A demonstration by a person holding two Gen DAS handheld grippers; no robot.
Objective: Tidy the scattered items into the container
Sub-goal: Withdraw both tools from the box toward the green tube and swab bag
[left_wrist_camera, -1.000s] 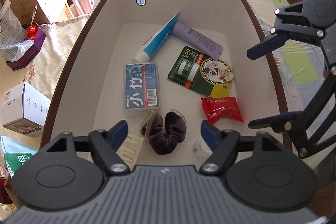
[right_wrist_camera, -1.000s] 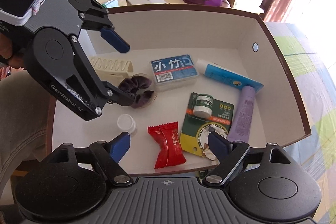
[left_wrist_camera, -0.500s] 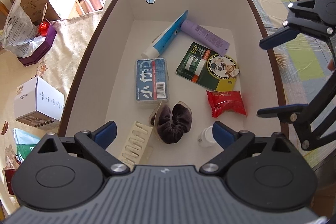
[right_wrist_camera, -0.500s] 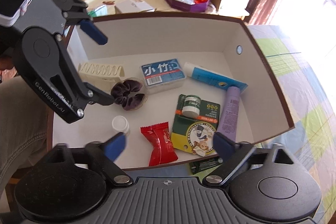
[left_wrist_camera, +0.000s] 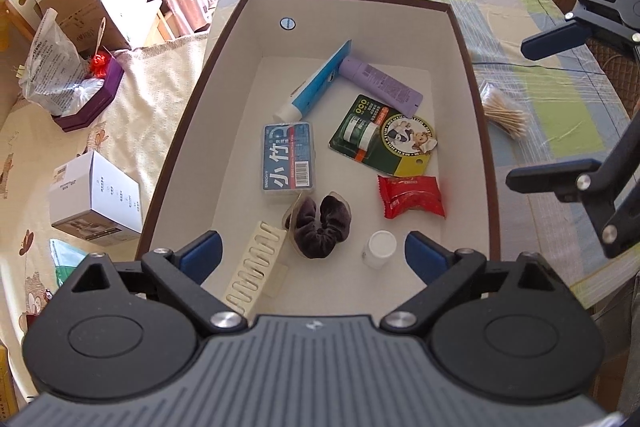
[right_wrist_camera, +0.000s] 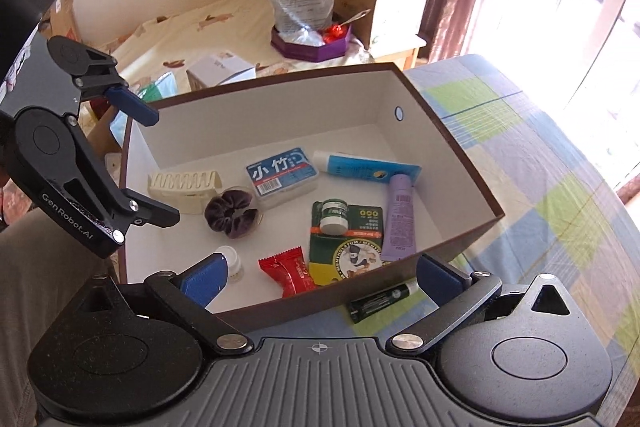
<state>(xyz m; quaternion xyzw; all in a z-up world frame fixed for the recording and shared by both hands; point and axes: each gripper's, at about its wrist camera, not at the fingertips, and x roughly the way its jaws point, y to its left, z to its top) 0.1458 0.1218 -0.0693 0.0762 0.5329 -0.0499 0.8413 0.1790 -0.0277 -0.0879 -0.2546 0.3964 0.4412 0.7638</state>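
The brown-rimmed box (left_wrist_camera: pixel 472 75) with white inner walls sat on my checked tablecloth (left_wrist_camera: pixel 560 115), and most of the clutter already lay on its floor: a blue toothpaste tube (left_wrist_camera: pixel 316 83) touching a lilac tube (left_wrist_camera: pixel 380 85) at the far end, a blue floss-pick case (left_wrist_camera: pixel 289 157) in the middle, a green carded balm jar (left_wrist_camera: pixel 384 137) beside it, a red snack packet (left_wrist_camera: pixel 412 195), a dark velvet scrunchie (left_wrist_camera: pixel 322 227), a cream hair clip (left_wrist_camera: pixel 256 267) and a small white-capped bottle (left_wrist_camera: pixel 380 249) at the near end. Outside the box, a dark green lip-balm stick (right_wrist_camera: pixel 384 301) lay on the cloth just beside its near wall, and a bundle of cotton swabs (left_wrist_camera: pixel 504 111) rested on the cloth near its right side. I held my left gripper (left_wrist_camera: pixel 313 253) above the near end of the box, jaws wide and empty. My right gripper (right_wrist_camera: pixel 320 277) hung over the box's side edge above the lip-balm stick, likewise spread wide and carrying nothing.
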